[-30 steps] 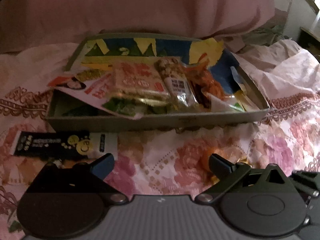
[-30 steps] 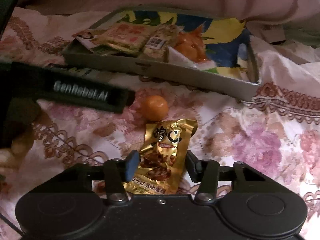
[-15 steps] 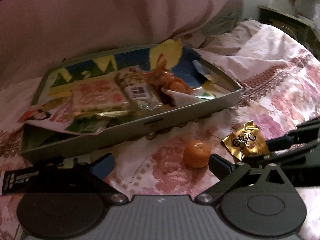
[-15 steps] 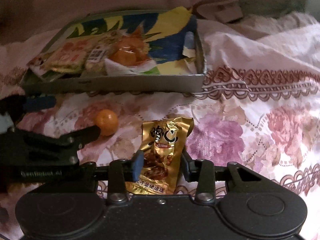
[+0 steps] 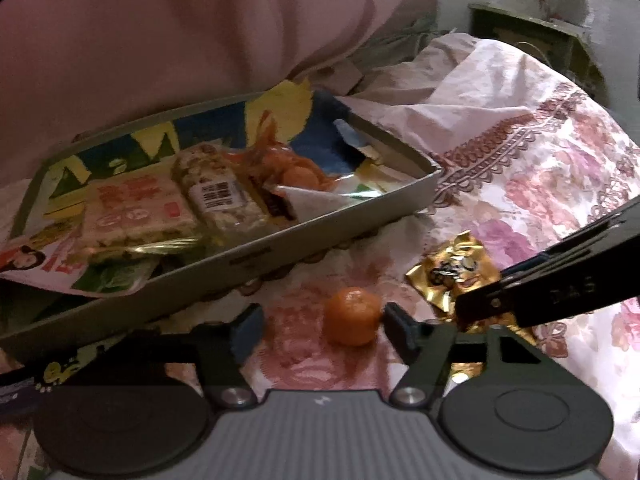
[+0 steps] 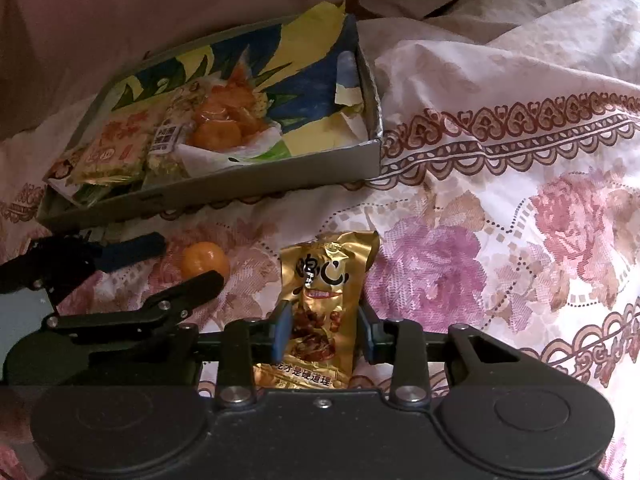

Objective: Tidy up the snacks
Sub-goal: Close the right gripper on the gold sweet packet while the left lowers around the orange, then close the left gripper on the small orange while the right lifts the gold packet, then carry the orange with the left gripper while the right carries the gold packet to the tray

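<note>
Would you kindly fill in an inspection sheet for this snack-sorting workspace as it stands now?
Surface: floral bedsheet, rumpled.
Job's things: tray holding packets and bagged oranges; loose orange and gold packet on the sheet.
Clutter: black packet beside the tray.
Grippers: left gripper just been closing, orange between the fingers, far finger not yet touching; right gripper just been closing, fingers astride the gold packet, contact unclear.
Cables: nothing seen.
Surroundings: pink bedding, cabinet.

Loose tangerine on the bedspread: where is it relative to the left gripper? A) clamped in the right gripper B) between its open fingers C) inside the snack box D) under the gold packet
B: the tangerine lies between the left gripper's spread fingers, outside the box.
</note>
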`<act>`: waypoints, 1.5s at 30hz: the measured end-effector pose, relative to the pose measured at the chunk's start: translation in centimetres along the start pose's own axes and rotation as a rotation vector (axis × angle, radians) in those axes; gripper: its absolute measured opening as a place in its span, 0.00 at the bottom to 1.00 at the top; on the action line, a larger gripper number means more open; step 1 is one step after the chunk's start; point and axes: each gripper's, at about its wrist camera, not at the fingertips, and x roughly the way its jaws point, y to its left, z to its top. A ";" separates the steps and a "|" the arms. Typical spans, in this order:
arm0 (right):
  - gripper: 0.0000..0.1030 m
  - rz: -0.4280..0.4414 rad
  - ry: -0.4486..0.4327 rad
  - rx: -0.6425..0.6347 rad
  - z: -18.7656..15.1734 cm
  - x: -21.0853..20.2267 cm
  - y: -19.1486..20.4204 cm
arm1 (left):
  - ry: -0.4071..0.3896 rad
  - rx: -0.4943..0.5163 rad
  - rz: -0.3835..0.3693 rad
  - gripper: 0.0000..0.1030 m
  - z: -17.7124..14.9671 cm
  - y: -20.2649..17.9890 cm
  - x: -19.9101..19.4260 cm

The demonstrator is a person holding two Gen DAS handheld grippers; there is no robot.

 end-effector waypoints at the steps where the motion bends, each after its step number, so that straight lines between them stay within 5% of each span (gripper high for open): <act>1: 0.39 0.005 0.000 0.009 0.0 0.1 -0.1 | 0.002 0.002 -0.005 0.58 0.0 -0.2 0.1; 9: 0.40 0.040 -0.015 0.057 -0.1 0.4 -1.0 | 0.010 0.052 0.024 0.50 -0.5 -1.5 0.6; 12: 0.48 0.053 -0.021 0.045 -0.3 0.4 -0.8 | 0.008 0.017 0.024 0.37 -0.3 -1.2 0.3; 17: 0.57 0.046 -0.036 -0.047 -1.0 0.4 0.4 | 0.019 -0.030 0.053 0.35 -0.5 -1.0 -0.3; 21: 0.47 -0.007 -0.065 -0.162 -1.8 0.5 1.4 | 0.031 -0.094 0.091 0.35 -0.6 -0.4 -1.5; 22: 0.37 -0.015 -0.073 -0.165 -1.8 0.4 1.4 | 0.034 -0.108 0.103 0.35 -0.7 -0.3 -1.9; 28: 0.28 -0.027 -0.101 -0.193 -2.1 -0.2 1.1 | 0.013 -0.152 0.171 0.35 -1.0 0.0 -4.8; 45: 0.17 -0.182 -0.293 -0.522 -5.3 -2.4 5.0 | -0.130 -0.189 0.233 0.35 -0.3 -0.5 -9.6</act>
